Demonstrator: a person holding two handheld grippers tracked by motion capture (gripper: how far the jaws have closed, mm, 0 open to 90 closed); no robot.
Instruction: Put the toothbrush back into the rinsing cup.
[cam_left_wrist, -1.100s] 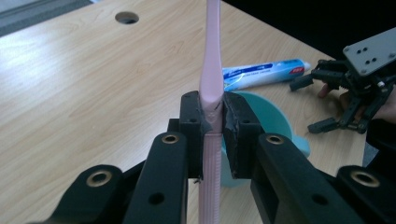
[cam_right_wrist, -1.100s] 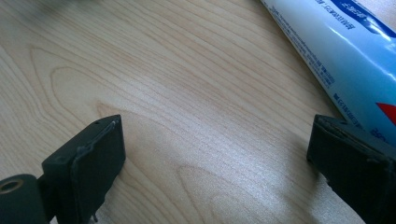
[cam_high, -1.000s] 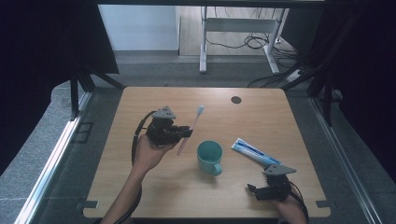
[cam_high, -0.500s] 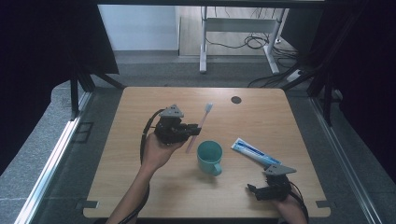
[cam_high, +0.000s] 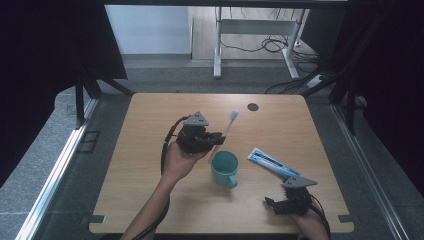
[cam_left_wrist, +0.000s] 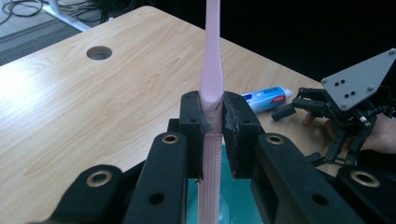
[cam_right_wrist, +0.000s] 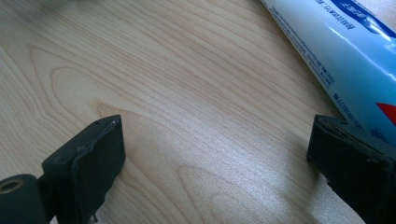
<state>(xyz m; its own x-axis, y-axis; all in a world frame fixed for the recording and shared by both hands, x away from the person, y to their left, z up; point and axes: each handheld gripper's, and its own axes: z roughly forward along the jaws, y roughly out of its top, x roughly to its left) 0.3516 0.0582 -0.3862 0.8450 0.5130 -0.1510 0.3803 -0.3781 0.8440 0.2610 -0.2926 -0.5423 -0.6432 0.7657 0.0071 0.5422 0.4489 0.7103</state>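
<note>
A pale wooden table (cam_high: 150, 190) stands on grey floor, a round cable hole (cam_high: 253, 106) near its far edge. The left gripper (cam_high: 216, 140), clenched on a pink toothbrush (cam_high: 226, 131), has shifted right since the earlier frame and now hangs just left of the teal mug (cam_high: 224, 169). The toothbrush slants, head up and away. Right of the mug lies a toothpaste tube (cam_high: 274, 163); nearer, the right gripper (cam_high: 270, 204) rests released.

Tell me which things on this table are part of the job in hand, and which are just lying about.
In the job:
- pink toothbrush, clamped in the left gripper
- teal cup below it

Lying about:
- toothpaste tube
- right gripper, open over the table
</note>
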